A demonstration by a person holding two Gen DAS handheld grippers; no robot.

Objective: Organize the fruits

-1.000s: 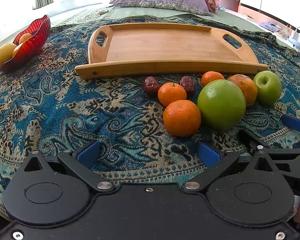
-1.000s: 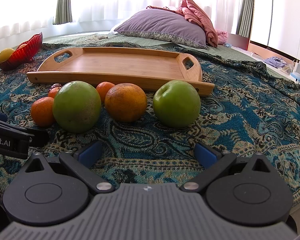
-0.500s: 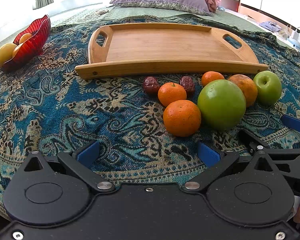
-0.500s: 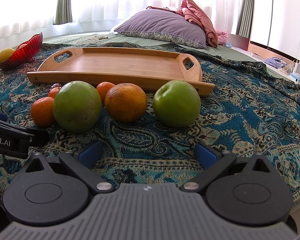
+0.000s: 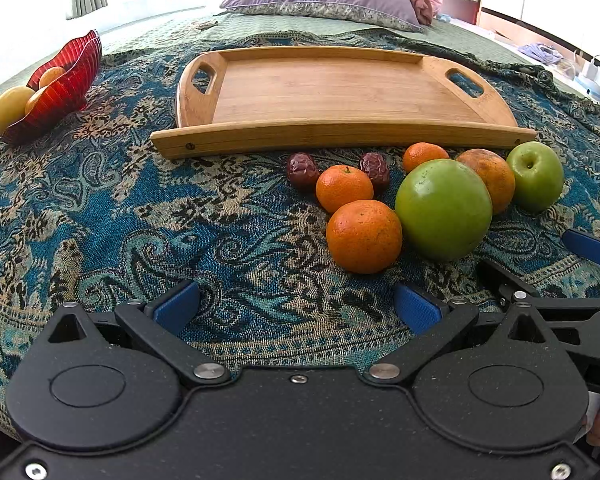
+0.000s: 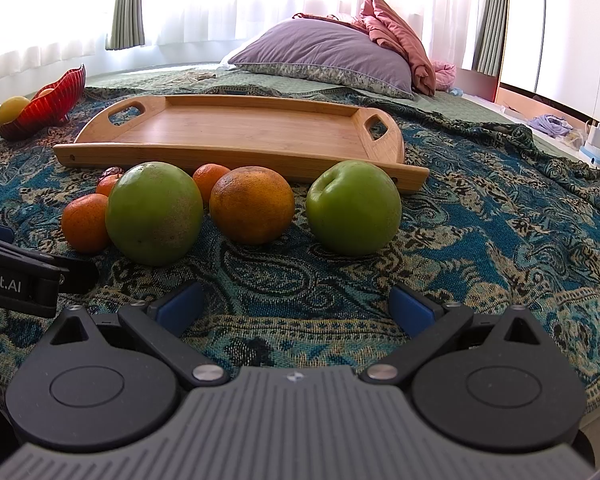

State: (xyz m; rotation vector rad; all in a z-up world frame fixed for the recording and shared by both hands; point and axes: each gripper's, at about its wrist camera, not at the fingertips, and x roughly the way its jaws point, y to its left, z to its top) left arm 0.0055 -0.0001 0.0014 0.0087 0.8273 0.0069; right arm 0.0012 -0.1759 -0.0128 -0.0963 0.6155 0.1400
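Note:
Fruit lies on a patterned blue cloth in front of an empty wooden tray (image 5: 340, 92) (image 6: 240, 128). There is a big green fruit (image 5: 444, 210) (image 6: 154, 212), a green apple (image 5: 536, 176) (image 6: 354, 208), a large orange (image 5: 492, 180) (image 6: 252, 204), three mandarins, the nearest one (image 5: 364, 236) (image 6: 85, 222), and two dark red dates (image 5: 302, 170). My left gripper (image 5: 296, 308) is open and empty, short of the nearest mandarin. My right gripper (image 6: 296, 304) is open and empty, short of the apple and large orange.
A red glass bowl (image 5: 66, 88) (image 6: 44, 106) holding yellow and orange fruit stands at the far left. A purple pillow (image 6: 328, 60) lies behind the tray. Each gripper shows at the edge of the other's view.

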